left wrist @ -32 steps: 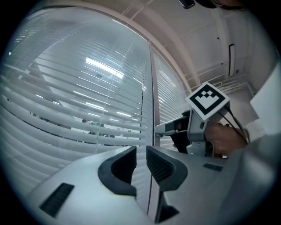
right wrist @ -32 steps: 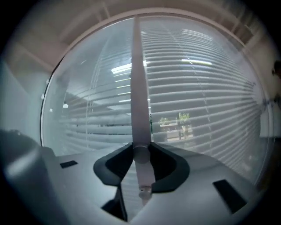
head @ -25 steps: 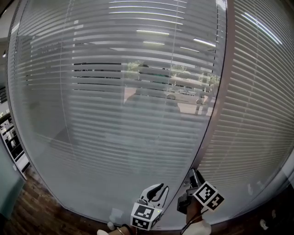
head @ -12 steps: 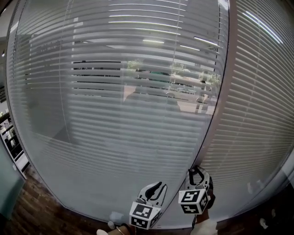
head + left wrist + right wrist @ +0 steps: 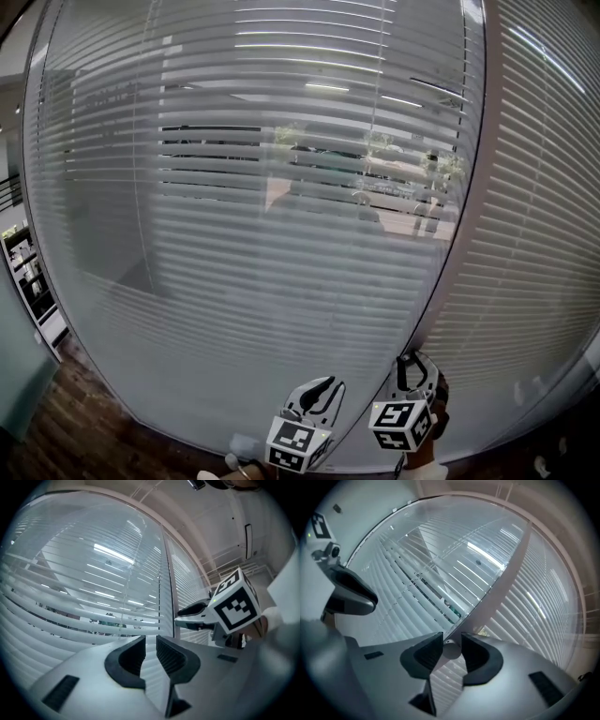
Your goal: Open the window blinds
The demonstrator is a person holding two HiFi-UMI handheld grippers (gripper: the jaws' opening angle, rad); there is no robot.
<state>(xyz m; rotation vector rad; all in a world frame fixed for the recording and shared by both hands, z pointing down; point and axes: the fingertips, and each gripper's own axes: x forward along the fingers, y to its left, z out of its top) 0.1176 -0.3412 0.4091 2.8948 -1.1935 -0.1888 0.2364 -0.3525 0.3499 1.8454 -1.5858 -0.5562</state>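
Observation:
White slatted blinds (image 5: 281, 234) cover a big glass pane, slats partly tilted so trees and cars show through. A thin tilt wand (image 5: 413, 339) hangs along the pinkish window post (image 5: 461, 187). My right gripper (image 5: 412, 361) is shut on the wand's round lower end (image 5: 451, 648), seen between its dark pads in the right gripper view. My left gripper (image 5: 323, 386) hovers just left of it, jaws drawn nearly together with nothing between them (image 5: 151, 651). The right gripper (image 5: 190, 615) also shows in the left gripper view.
A second blind (image 5: 539, 234) hangs right of the post. Dark wood floor (image 5: 56, 431) lies at the lower left, with a shelf unit (image 5: 26, 281) by the left edge. The glass stands close in front of both grippers.
My right gripper has twisted round on the wand, its marker cube now facing the head camera. The slats have tilted a little more open. The left gripper has hardly moved.

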